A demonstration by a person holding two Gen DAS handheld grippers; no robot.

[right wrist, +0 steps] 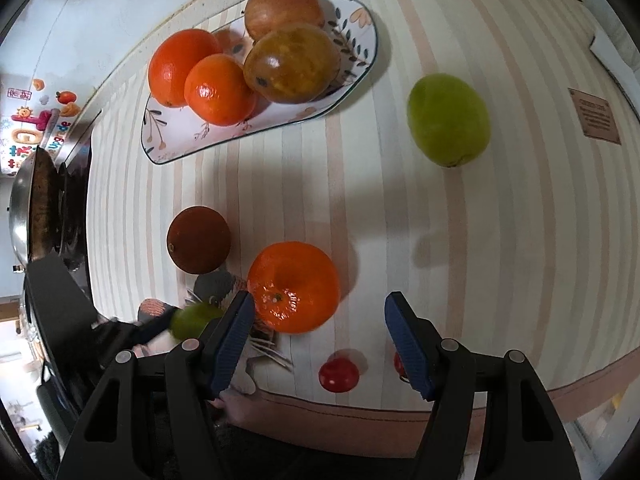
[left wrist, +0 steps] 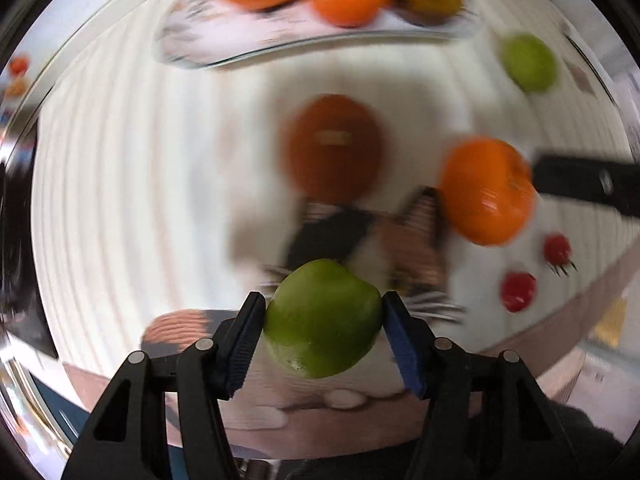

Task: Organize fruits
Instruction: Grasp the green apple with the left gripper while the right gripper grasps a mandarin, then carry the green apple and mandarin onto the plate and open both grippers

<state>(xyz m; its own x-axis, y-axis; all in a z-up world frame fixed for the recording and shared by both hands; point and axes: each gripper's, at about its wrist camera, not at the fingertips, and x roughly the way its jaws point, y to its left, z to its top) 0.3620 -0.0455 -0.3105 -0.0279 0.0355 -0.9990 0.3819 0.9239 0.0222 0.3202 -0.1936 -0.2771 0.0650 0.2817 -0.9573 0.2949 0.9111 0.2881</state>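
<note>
Where ribbed pads pinch: smooth round green apple (left wrist: 323, 318), left claw (left wrist: 324, 320).

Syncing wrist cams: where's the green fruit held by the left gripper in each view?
Left wrist: green fruit bottom centre, clamped in the left gripper.
Right wrist: same fruit lower left, partly hidden behind a finger.
Shared landmark: big orange on the striped cloth.

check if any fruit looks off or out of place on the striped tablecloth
One stands out: the dark brownish-red round fruit on the striped tablecloth is far duller than the bright orange beside it, possibly overripe. Loose fruit, like the green apple, lies outside the floral plate. Nothing looks spilled.
</note>
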